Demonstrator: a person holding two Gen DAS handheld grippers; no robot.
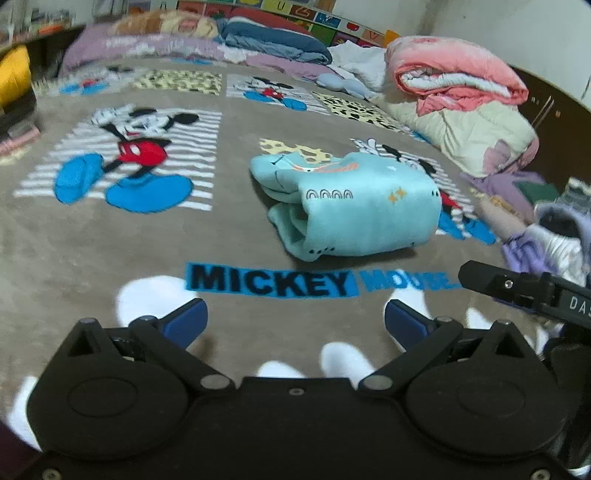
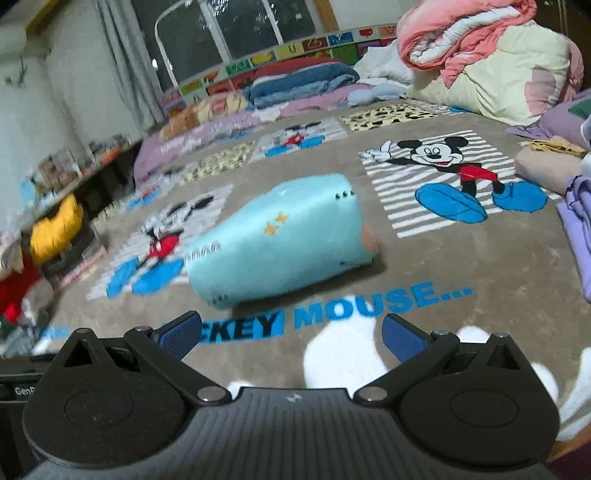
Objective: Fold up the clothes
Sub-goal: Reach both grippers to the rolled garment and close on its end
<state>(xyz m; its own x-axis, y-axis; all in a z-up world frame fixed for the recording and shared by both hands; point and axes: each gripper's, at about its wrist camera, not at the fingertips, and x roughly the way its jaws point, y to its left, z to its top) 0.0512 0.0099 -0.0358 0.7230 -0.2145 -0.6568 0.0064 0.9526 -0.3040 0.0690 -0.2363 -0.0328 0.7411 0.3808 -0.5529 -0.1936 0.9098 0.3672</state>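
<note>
Blue-green folded shirt (image 1: 347,206) lay on the brown Mickey Mouse blanket (image 1: 110,236), ahead of both grippers and apart from them. Left gripper (image 1: 295,321) hung with jaws wide, holding nothing. Same for the right gripper (image 2: 290,332): jaws wide, nothing between them.

Seen only from the left wrist: the black tip of the right gripper poking in at the right edge, with purple and silver clothes (image 1: 546,243) behind it. Seen only from the right wrist: a window (image 2: 236,22) with a curtain, a yellow bundle (image 2: 55,229) down at the left, and a purple folded pile (image 2: 580,229) at the right edge.

Lay just past the blue "MICKEY MOUSE" words (image 2: 369,306). Long side ran slantwise from near left to far right in the right wrist view. Layered open ends pointed left in the left wrist view.

Pink quilt (image 1: 454,77) sat on a cream quilt (image 1: 472,136) far off at the right.
</note>
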